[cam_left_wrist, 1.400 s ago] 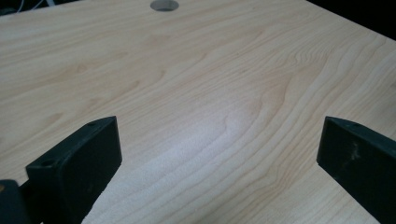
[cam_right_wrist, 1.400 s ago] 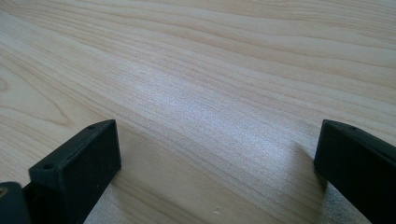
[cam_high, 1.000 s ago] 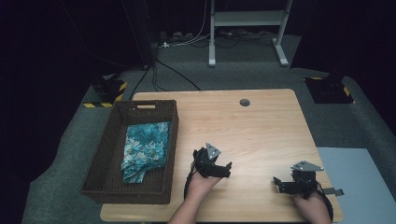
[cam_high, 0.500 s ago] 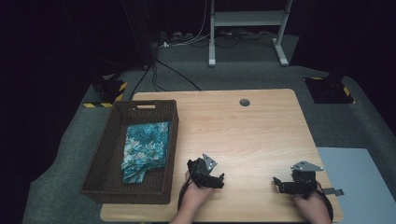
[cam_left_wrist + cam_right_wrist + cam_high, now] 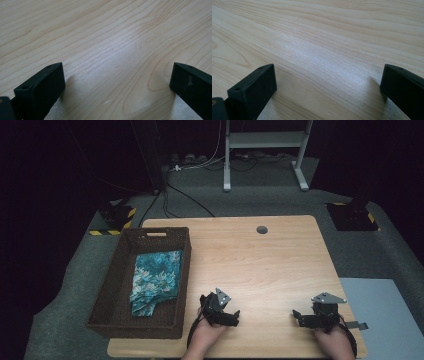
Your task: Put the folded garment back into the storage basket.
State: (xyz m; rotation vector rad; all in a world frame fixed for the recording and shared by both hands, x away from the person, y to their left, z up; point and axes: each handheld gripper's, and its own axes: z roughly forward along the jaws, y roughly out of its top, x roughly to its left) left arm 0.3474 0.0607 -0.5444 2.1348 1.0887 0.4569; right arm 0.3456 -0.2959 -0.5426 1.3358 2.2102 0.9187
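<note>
Left tool: jaws set wide apart, nothing between them. The left gripper view shows bare wood grain between the two black jaws, which sit low over the counter. This tool lies just beside the near right corner of the basket, clear of its rim.

Right tool: jaws likewise wide apart and unloaded; the right gripper view shows plain wood only. It rests at the near edge of the counter, well apart from the basket on its right side.

Cloth: a blue-green patterned piece, folded, lying inside the basket against its right wall, with the left half of the basket floor bare.

Status, as judged from this layout: the cloth is already placed in the basket, and neither tool touches it. The placing step appears complete. No other loose item lies on the counter, so what remains is probably parking both tools.
</note>
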